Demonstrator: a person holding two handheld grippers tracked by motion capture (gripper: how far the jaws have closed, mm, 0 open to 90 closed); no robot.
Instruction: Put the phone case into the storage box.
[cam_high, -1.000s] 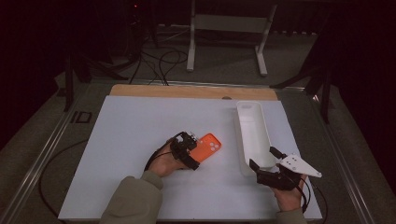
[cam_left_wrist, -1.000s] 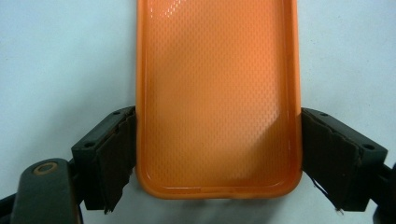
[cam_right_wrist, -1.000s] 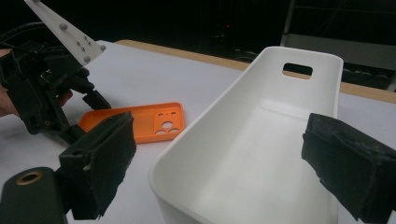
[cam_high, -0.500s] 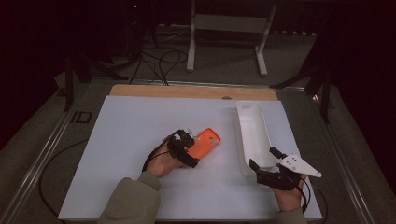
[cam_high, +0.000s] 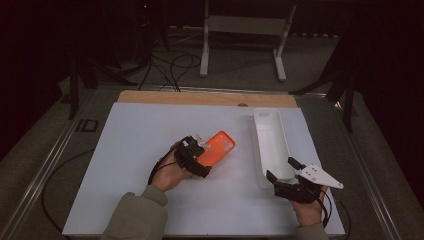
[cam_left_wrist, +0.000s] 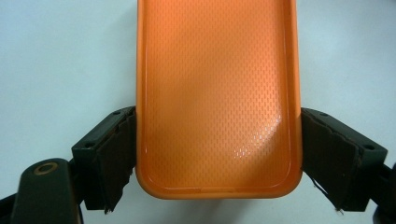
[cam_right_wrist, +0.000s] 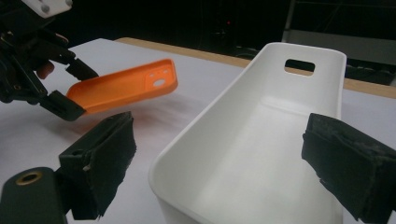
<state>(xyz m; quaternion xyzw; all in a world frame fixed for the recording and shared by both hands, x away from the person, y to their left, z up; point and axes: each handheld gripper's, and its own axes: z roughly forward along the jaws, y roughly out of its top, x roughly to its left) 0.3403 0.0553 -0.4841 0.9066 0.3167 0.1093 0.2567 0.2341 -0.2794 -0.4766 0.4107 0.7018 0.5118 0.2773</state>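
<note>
An orange phone case (cam_high: 220, 146) is held by its near short end in my left gripper (cam_high: 201, 159), clear of the white tabletop (cam_high: 130, 150). In the left gripper view the two pads press the case (cam_left_wrist: 217, 88) on both long edges, and its hollow inside faces the camera. In the right gripper view the case (cam_right_wrist: 126, 86) hangs tilted over its shadow, camera cutout at the far end. My right gripper (cam_high: 281, 169) stands open at the near end of a long white bin (cam_high: 256, 145), whose inside (cam_right_wrist: 261, 154) is bare; the pads do not touch it.
A wooden strip (cam_high: 200, 98) runs along the table's far edge. Beyond it, a metal stand (cam_high: 240, 30) and cables (cam_high: 170, 65) are on the dark floor. A cable (cam_high: 55, 175) loops off the table's left side.
The left gripper has risen a little with the orange case, which now sits slightly farther up in the high view. The right gripper has not moved.
</note>
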